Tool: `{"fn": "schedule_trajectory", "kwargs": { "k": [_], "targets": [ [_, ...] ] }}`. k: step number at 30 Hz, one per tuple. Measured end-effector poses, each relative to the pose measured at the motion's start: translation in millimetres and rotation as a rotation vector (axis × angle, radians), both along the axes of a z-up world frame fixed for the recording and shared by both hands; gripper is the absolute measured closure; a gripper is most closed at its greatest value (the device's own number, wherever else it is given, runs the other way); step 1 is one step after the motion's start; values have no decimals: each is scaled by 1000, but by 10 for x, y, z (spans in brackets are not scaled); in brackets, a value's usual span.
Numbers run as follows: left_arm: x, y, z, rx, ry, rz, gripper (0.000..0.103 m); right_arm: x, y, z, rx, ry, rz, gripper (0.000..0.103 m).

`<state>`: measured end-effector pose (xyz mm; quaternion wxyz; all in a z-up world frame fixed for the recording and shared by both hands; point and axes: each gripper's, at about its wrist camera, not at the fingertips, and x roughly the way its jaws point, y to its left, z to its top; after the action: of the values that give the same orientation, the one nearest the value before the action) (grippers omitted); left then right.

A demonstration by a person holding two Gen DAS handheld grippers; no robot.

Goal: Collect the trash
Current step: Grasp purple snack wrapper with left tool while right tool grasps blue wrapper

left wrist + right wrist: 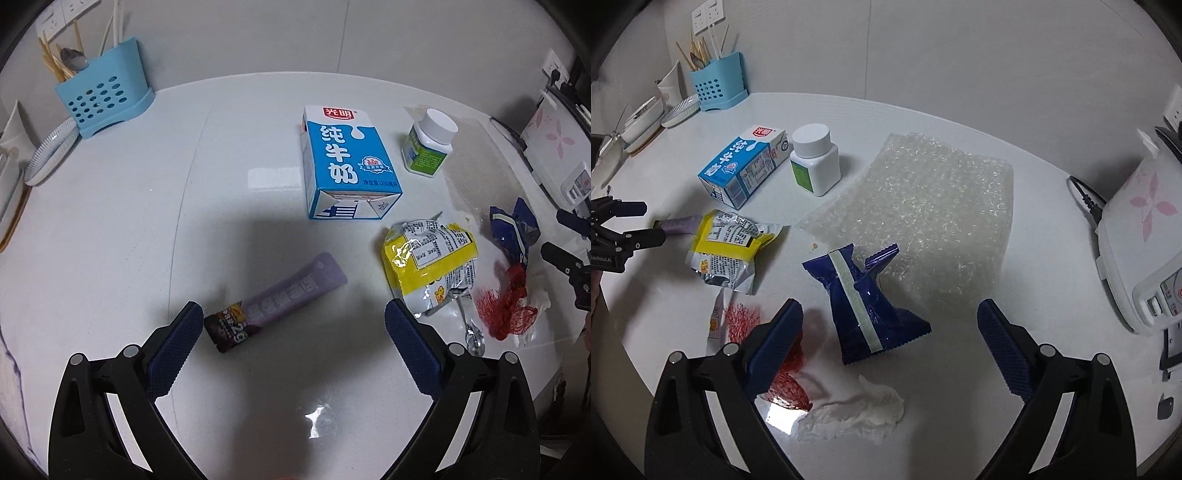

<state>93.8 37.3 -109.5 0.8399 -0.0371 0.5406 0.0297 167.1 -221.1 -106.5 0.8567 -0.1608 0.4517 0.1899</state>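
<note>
Both tools are spread wide with nothing between the fingers. In the left wrist view, the left tool [293,317] hangs low over the white tabletop [129,221], and the purple snack stick wrapper [273,301] lies flat just ahead of it, lower centre of the frame, its dark end nearly at the left fingertip [188,317]. Further up sits the blue milk carton [345,162] on its side, with a white-capped pill bottle [428,146] standing just right of it. A crumpled yellow and silver packet [430,258] lies to the right of centre.

In the right wrist view, the right tool [890,317] hovers over a dark blue wrapper [864,299] in the middle of the frame, which sits between the fingers' line but isn't touched. Red mesh netting [790,387] lies under the left finger, a wad of white tissue [857,413] is bottom centre, and a sheet of bubble wrap [931,206] spreads out behind. A blue utensil holder [718,83] stands upper left, and a white appliance with a pink flower [1137,236] is at the right edge.
</note>
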Motion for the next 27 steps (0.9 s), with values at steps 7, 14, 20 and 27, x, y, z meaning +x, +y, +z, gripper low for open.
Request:
{"fn": "schedule_trajectory", "kwargs": {
  "k": [7, 14, 20, 27],
  "targets": [
    [201, 19, -217, 8, 68, -36, 16, 191, 125, -233, -33, 72, 22, 23],
    [228, 5, -301, 34, 120, -11, 40, 236, 216, -344, -51, 120, 26, 35],
    [186, -29, -267, 34, 140, 26, 81, 229, 275, -413, -59, 155, 27, 49],
    [140, -7, -225, -10, 125, 69, 89, 154, 369, -368, -57, 141, 42, 66]
  ]
}}
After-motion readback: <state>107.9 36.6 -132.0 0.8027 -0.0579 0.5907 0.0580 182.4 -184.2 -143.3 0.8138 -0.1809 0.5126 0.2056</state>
